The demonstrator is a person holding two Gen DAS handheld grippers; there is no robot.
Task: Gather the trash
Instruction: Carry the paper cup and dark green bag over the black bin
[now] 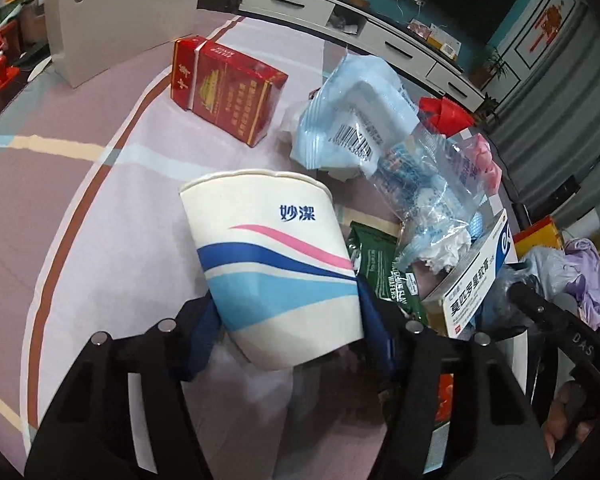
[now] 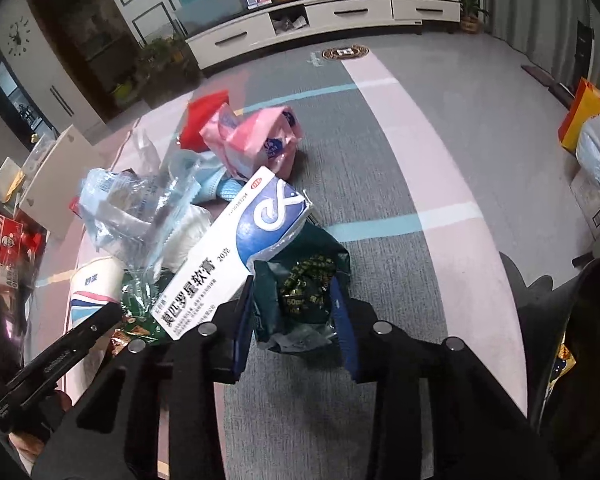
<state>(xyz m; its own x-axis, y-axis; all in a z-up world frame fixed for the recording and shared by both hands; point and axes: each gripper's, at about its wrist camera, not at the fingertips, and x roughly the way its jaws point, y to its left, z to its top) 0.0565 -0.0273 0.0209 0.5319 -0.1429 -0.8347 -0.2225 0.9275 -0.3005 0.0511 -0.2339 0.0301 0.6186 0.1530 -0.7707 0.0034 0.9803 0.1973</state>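
Patterned floor (image 1: pixel 60 200), left hand-held gripper (image 1: pixel 288 320) clamping paper cup (image 1: pixel 276 256), right hand-held gripper (image 2: pixel 296 320) pinching green wrapper (image 2: pixel 300 280), print illegible.

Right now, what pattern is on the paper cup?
White paper cup with pink, navy and light-blue waves; left wrist view.

Left wrist view: base of paper cup (image 1: pixel 276 268) hidden behind the blue pads; contact on its far side not resolvable. Green wafer packet (image 1: pixel 384 264) mostly covered by cup and ointment box (image 1: pixel 476 276). Box's lower end cut off by the gripper frame.

Right wrist view: dark green wrapper (image 2: pixel 300 288) crumpled, print unreadable. Cup (image 2: pixel 96 284) half buried under clear plastic bag (image 2: pixel 140 208). Small print on box (image 2: pixel 220 268) too fine to read.
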